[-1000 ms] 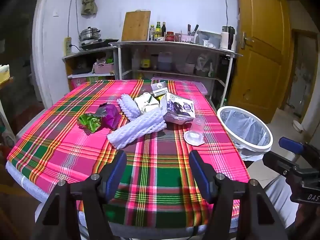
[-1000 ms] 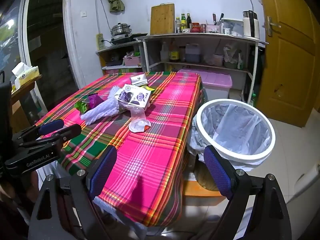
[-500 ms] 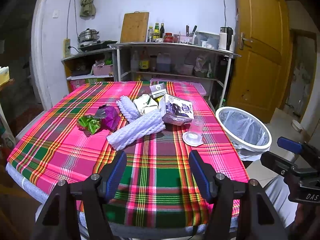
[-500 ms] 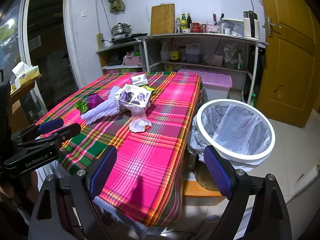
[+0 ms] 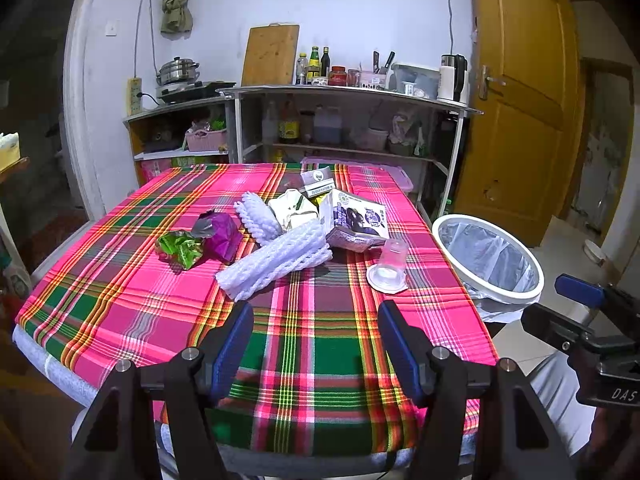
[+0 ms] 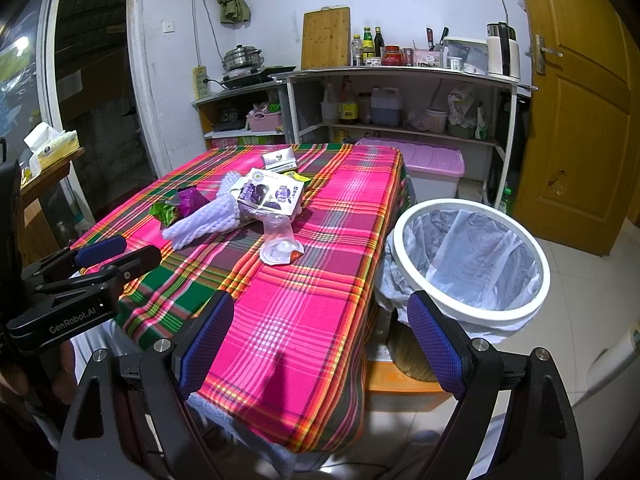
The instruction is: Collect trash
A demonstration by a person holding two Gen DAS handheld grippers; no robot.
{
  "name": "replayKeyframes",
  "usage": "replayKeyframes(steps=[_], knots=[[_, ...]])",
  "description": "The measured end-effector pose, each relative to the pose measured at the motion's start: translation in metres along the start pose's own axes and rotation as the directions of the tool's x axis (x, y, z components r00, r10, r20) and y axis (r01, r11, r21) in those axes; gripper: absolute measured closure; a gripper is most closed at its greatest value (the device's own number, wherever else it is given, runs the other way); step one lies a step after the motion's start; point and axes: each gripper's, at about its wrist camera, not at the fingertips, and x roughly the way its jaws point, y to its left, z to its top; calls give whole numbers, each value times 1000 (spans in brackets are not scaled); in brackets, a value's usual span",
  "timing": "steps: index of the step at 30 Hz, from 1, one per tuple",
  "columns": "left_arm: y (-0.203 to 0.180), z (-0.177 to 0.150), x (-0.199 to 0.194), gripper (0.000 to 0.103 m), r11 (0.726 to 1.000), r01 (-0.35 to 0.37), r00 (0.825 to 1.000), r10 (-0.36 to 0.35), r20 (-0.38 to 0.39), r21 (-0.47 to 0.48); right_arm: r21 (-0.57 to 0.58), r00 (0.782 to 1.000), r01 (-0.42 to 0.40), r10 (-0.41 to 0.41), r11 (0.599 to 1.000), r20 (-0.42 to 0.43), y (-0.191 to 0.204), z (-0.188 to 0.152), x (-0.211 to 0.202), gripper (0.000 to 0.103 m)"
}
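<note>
A pile of trash lies mid-table on the plaid cloth (image 5: pixel 304 344): white foam netting (image 5: pixel 276 262), a purple wrapper (image 5: pixel 221 232), a green wrapper (image 5: pixel 178 249), a milk carton (image 5: pixel 358 220), a clear plastic cup (image 5: pixel 390 266) and small boxes behind. A white-rimmed bin (image 5: pixel 490 258) with a plastic liner stands at the table's right side. My left gripper (image 5: pixel 316 348) is open and empty over the table's near edge. My right gripper (image 6: pixel 320 344) is open and empty, near the table's corner beside the bin (image 6: pixel 466 258). The cup (image 6: pixel 280 240) and netting (image 6: pixel 204 222) also show there.
Kitchen shelves (image 5: pixel 348 120) with bottles, a pot and a cutting board stand behind the table. A pink-lidded box (image 6: pixel 420 160) sits on the floor by the shelves. A wooden door (image 5: pixel 520 120) is at the right. A side table with tissues (image 6: pixel 48 148) is at the left.
The left wrist view has drawn back and risen slightly, so the trash pile looks a little farther. The right gripper has hardly moved. Both stay open.
</note>
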Motion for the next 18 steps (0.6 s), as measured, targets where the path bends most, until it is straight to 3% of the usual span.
replayKeyframes(steps=[18], knots=[[2,-2,1,39,1000,1,1000,-1,1,1,-1,1000,1,-1,1000,0,1,0,0,14]])
